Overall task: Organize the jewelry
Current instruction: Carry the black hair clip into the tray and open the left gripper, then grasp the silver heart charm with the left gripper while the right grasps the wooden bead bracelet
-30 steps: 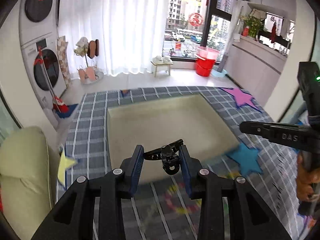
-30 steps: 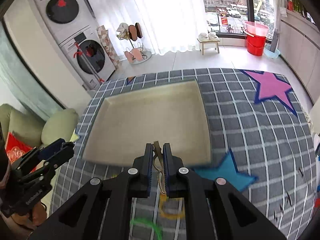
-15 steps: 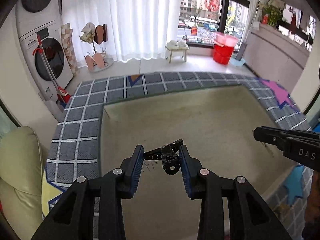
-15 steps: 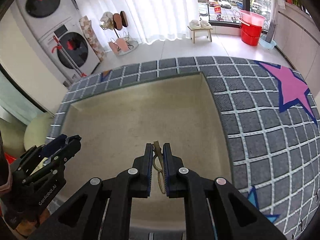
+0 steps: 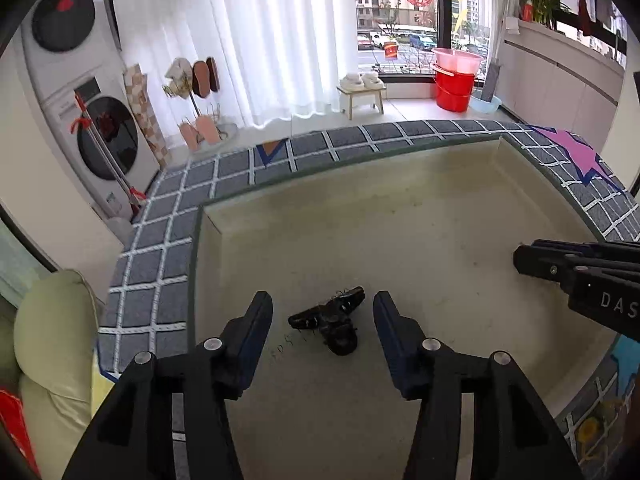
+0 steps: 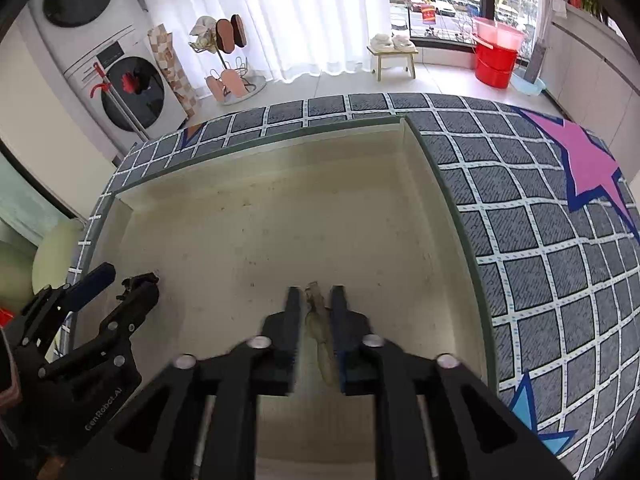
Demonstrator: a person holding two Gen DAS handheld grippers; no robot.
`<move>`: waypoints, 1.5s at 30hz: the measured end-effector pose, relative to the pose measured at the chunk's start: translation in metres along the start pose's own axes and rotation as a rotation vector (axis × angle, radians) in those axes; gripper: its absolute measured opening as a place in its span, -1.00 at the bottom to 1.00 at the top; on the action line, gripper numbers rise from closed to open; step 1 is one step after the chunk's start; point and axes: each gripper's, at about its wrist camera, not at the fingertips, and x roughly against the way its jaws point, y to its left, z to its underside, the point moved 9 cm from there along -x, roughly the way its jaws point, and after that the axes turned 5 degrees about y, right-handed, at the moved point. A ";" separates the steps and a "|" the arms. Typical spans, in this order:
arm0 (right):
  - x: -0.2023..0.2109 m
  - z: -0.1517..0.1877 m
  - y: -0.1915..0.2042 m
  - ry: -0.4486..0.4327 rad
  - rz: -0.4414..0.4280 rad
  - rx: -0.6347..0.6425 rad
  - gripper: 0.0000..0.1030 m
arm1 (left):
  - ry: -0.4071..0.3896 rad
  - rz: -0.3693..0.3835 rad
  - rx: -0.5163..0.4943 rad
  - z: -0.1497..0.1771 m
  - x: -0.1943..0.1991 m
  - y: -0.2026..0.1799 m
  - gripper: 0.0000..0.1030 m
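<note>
Two pieces are in play, and one has just changed place. Half a second ago my left gripper [image 5: 323, 312] pinched the black hair clip [image 5: 330, 322]; now its fingers are spread wide and the clip lies free on the floor of the beige tray [image 5: 420, 220], in the lower middle of the left wrist frame, between my fingertips but touching neither. So this piece is delivered, I judge. My right gripper [image 6: 316, 304] is as before, closed on the tan clip [image 6: 320, 332], low in the center of its frame and above the tray floor. That one is not yet released.
</note>
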 end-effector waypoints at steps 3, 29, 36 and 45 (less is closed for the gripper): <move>0.012 -0.002 -0.003 -0.033 -0.037 -0.033 0.06 | 0.009 0.001 0.016 0.001 0.001 0.003 0.30; 0.142 0.122 0.027 -0.121 -0.133 -0.045 0.68 | -0.071 0.074 0.084 0.102 0.132 0.041 1.00; 0.148 0.194 0.029 -0.062 -0.093 -0.056 0.68 | -0.032 0.064 0.115 0.162 0.144 0.042 1.00; 0.137 0.274 0.026 0.005 0.008 -0.056 0.68 | 0.047 0.071 0.089 0.212 0.135 0.031 1.00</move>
